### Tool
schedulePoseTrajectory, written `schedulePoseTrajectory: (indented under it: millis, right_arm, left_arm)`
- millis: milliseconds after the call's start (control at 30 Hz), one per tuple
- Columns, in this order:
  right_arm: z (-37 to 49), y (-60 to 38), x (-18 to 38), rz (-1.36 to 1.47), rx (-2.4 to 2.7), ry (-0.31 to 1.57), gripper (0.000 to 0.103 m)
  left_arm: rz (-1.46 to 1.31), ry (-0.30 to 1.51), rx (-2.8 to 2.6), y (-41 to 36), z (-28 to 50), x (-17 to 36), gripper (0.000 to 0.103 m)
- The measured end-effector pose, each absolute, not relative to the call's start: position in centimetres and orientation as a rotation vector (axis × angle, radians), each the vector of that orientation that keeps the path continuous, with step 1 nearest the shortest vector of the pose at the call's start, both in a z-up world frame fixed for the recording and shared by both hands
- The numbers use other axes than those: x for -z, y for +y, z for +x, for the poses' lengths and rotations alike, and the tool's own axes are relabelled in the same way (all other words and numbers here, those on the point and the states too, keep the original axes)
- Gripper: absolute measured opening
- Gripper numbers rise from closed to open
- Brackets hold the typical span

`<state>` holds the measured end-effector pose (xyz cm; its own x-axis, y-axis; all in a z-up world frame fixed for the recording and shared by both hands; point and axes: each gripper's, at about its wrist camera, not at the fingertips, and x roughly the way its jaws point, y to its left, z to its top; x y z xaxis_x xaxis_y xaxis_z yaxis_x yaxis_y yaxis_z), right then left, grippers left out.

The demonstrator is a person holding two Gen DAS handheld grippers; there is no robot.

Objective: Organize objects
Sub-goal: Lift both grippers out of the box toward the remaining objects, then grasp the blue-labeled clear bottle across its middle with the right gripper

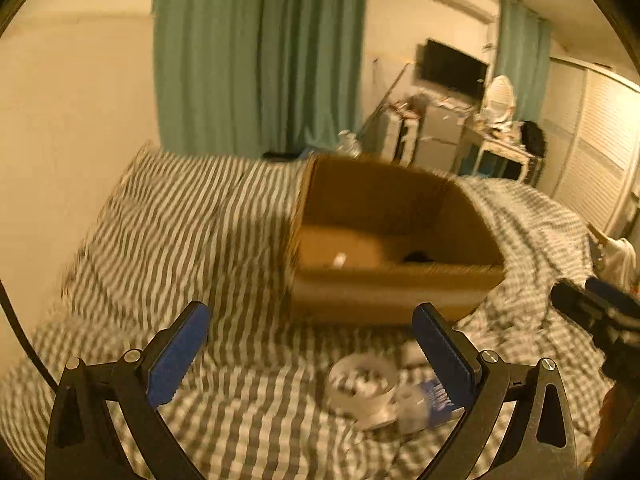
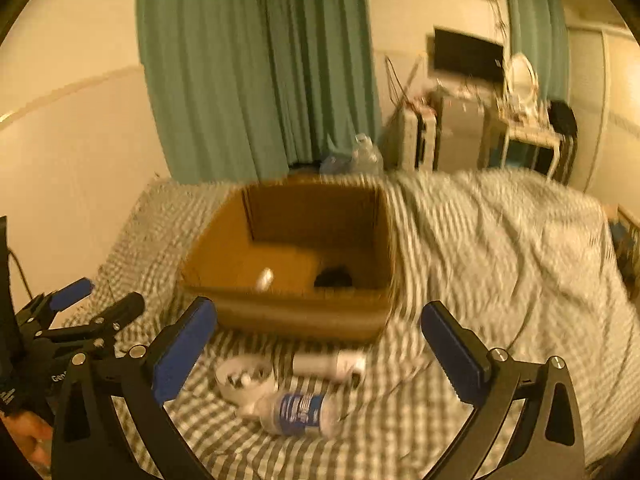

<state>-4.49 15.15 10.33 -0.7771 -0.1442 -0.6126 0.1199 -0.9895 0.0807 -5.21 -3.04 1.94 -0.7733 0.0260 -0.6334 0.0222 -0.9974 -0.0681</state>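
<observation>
Both tools are spread wide and pinch nothing. The left tool and the right tool hover above a bed with a striped cover, facing an open cardboard box that sits in the middle of each frame.

Three loose things lie on the bed in front of the box, low in the right wrist view: a clear water bottle with a blue label, on its side at lower centre; a white roll of tape just left of it and apparently touching its neck end; and a white tube-shaped thing lying across, just beyond the bottle and near the box's front wall. In the left wrist view the roll of tape sits at lower centre-right and the bottle is partly hidden behind the tool's right finger. The box already holds a small dark thing and a small white thing; blur makes both hard to identify.

The step in hand looks like picking the next thing to drop into the box. The bottle lies between and below the right tool's fingers, so it seems the natural choice. Lower straight over its middle, fingers across the label rather than along it, and close gently: a round bottle may roll on soft bedding and nudge the tape.
</observation>
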Motion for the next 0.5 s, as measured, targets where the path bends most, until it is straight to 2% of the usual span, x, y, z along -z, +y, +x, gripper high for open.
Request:
schedulePoseTrajectory:
  millis: [167,333,500]
  right_arm:
    - [-5.5,14.2,-3.1,1.155,2.772,-0.03,0.102]
    - [-6.3,13.3,1.9,1.286,2.689,0.012,0.102]
    - [-6.7,12.7,5.6,1.4,2.629,0.059,0.102]
  left_arm:
    - [-1.193,-0.163,-2.911,-3.5,-5.3,4.1,0.103]
    - [-1.3,-0.02,-2.882,-3.1,-6.0,8.3,0.103]
    - [-1.34,0.093,-2.844,-2.2,-6.2,9.8,0.103]
